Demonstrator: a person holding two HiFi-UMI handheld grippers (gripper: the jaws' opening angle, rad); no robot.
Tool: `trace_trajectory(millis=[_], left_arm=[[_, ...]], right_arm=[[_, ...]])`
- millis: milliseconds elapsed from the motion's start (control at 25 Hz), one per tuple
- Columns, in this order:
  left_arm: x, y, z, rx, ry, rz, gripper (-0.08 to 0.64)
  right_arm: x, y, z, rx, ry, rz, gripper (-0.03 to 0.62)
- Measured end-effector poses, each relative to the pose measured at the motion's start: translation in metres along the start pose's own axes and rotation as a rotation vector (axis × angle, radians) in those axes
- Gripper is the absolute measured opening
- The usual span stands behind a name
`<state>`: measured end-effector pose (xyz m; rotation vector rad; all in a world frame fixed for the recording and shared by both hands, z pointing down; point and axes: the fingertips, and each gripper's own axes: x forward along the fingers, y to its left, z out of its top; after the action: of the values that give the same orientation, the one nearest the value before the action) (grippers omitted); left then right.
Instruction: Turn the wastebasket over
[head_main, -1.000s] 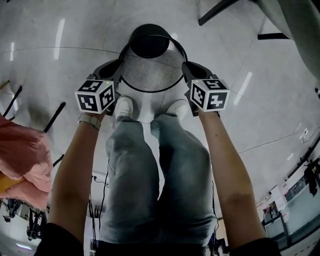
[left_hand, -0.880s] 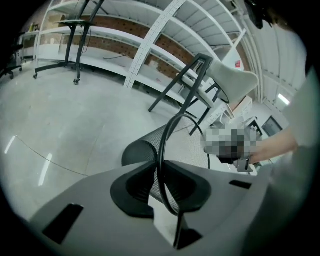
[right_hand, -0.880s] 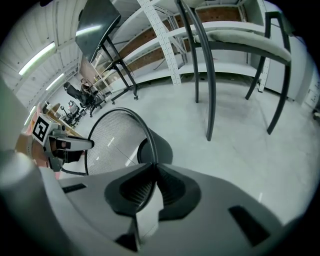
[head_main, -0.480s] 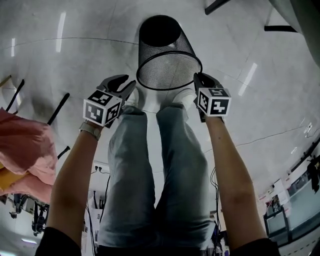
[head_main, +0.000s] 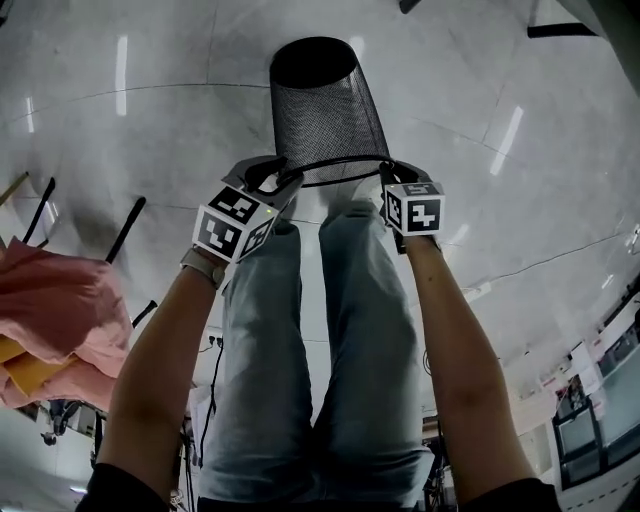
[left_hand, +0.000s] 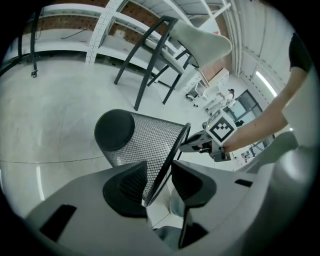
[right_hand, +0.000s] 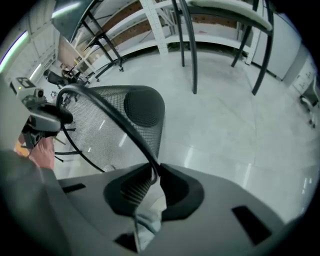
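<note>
Mid-flip: black wire-mesh wastebasket (head_main: 325, 105) tipped, base far. R claw (head_main: 388, 177) clamped on rim (head_main: 345, 164); L claw (head_main: 279, 176) just opening, rim loose between. Next: lower mouth-down.

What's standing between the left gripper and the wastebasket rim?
Nothing visible. The rim of the wastebasket already passes between the jaws of the left gripper, which have just been opening; its pads aren't pressing it. The right gripper is shut on the rim.

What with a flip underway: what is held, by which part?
The right gripper clamps the black wire-mesh wastebasket by its rim; the left gripper, jaws just opened, straddles it loosely.
</note>
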<state>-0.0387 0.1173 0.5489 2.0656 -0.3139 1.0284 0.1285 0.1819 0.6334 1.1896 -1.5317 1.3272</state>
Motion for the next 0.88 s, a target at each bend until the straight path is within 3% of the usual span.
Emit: trace_trajectory(millis=[120,280,640,720,800,880], left_arm=[[0.015,-0.001,-0.023,-0.052,0.07,0.003,0.16],[0.026,0.006,-0.035,-0.145,0.086,0.024,0.16],[0.044,0.005,-0.069,0.064,0.324,0.036,0.186],[0.043,0.001,-0.073,0.047,0.352,-0.009,0.187],[0.041,-0.003,-0.07,-0.017,0.356,-0.055,0.186],[0.037,-0.002,-0.065,-0.066,0.344,-0.061,0.186]], right_arm=[[0.008,-0.008,-0.017,0.06,0.058,0.024,0.051],[0.007,-0.009,-0.023,0.098,0.043,0.047,0.072],[0.001,-0.015,-0.041,0.179,0.036,0.071,0.123],[0.0,-0.012,-0.042,0.198,0.028,0.078,0.127],[-0.002,-0.011,-0.043,0.209,0.023,0.086,0.133],[-0.005,-0.009,-0.042,0.222,0.017,0.101,0.141]])
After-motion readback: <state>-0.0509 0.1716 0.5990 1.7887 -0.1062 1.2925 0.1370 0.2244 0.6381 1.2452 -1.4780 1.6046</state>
